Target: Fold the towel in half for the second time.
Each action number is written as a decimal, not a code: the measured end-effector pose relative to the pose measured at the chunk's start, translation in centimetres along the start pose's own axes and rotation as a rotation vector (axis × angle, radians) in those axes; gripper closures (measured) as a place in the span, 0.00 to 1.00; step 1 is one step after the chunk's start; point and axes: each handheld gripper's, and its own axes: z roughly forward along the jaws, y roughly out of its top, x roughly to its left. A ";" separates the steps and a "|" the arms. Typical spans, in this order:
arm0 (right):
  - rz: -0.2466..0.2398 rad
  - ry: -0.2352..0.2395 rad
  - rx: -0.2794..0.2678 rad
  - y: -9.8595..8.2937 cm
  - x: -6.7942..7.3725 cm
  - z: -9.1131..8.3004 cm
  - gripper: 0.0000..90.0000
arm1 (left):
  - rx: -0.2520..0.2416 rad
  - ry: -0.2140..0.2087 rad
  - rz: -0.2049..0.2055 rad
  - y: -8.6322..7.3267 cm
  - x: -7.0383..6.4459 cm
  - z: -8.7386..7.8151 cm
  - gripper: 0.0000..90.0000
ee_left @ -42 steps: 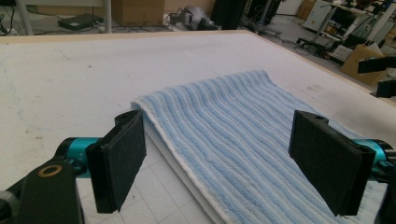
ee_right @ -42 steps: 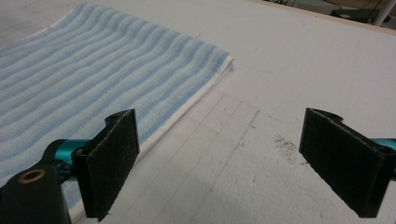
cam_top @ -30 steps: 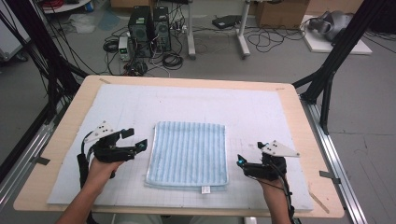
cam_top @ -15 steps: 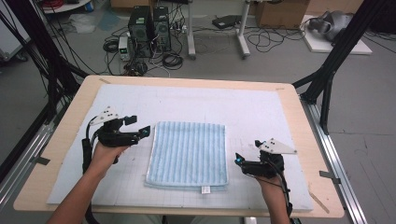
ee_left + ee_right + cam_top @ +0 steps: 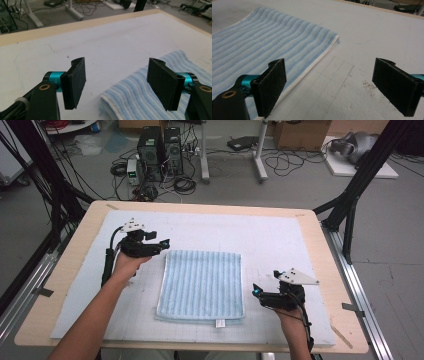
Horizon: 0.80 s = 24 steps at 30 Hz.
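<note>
Nearest the person, the right gripper sits low on the bench's near right part, its fingers released and spread wide, holding nothing. The blue striped towel lies flat in the middle of the bench on the white mat, its long axis running from the near edge toward the far edge, with a small tag at its near hem. From the right gripper the towel's near right corner lies just to the left; in the right gripper view the towel's white-bound edge passes close by the left finger, though whether the pad touches the cloth is hard to judge from that angle.

Farther up, the left gripper hangs over the towel's far left corner, fingers likewise released and empty. In the left gripper view that corner sits between the two pads and a little below them, so a short drop looks enough to bring them onto it. The left gripper seems the nearer to a grasp. Nothing stands in the way of either hand on the mat. Beyond the bench's far edge the floor holds computer towers and loose cables.
</note>
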 end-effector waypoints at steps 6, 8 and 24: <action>-0.003 0.004 0.006 0.0 0.0 0.2 0.13 | 0.073 0.008 0.004 -1.2 0.4 2.4 0.41; -0.005 0.006 0.010 0.0 0.2 0.3 0.13 | 0.104 0.019 0.008 -1.7 0.5 3.2 0.43; -0.007 0.021 0.040 1.4 -0.3 2.8 0.13 | 0.205 0.044 0.072 -3.5 0.3 5.6 0.67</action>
